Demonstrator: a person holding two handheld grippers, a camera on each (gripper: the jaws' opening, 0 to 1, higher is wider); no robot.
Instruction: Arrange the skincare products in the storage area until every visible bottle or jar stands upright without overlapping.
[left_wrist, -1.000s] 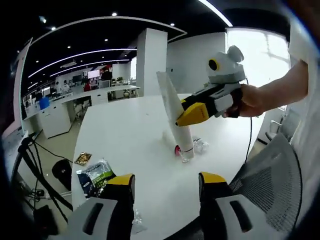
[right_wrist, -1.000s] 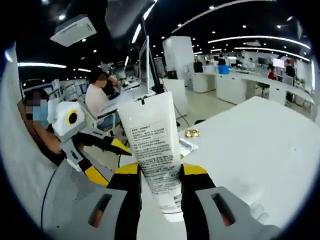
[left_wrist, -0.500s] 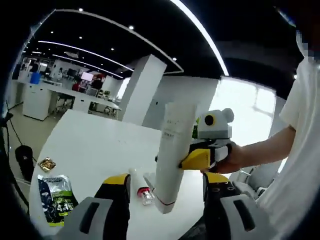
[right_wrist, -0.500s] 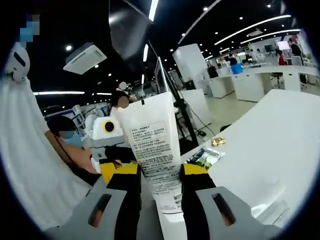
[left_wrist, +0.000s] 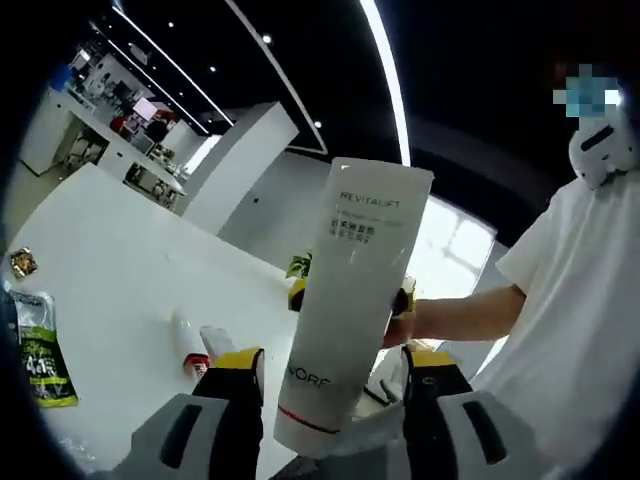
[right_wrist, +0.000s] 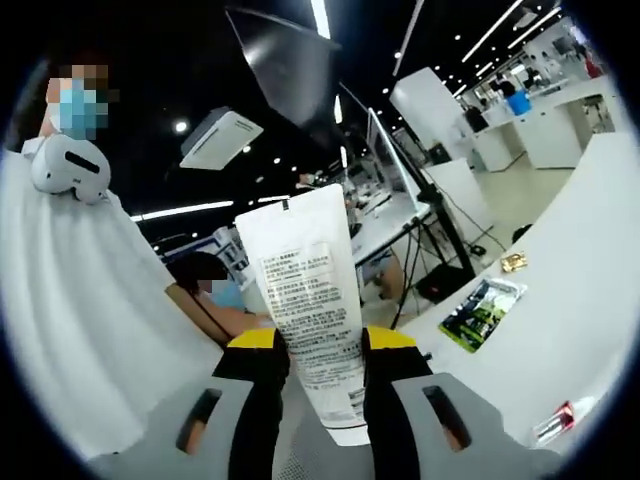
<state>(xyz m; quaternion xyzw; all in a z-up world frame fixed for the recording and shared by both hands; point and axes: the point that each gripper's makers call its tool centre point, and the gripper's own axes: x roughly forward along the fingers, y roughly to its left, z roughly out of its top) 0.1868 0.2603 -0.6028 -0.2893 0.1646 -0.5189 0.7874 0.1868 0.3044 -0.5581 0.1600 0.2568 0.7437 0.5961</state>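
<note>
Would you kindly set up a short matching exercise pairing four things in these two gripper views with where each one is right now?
Things:
1. white tube
2. green packet
3. small red-capped bottle
4. left gripper

Places or states:
A. lying flat near the table's edge
B. clamped between the right gripper's jaws, lifted off the table
C. lying on its side on the white table
D. jaws on either side of the tube's lower end, grip cannot be told

Pairs: 1-B, 2-A, 3-C, 4-D
</note>
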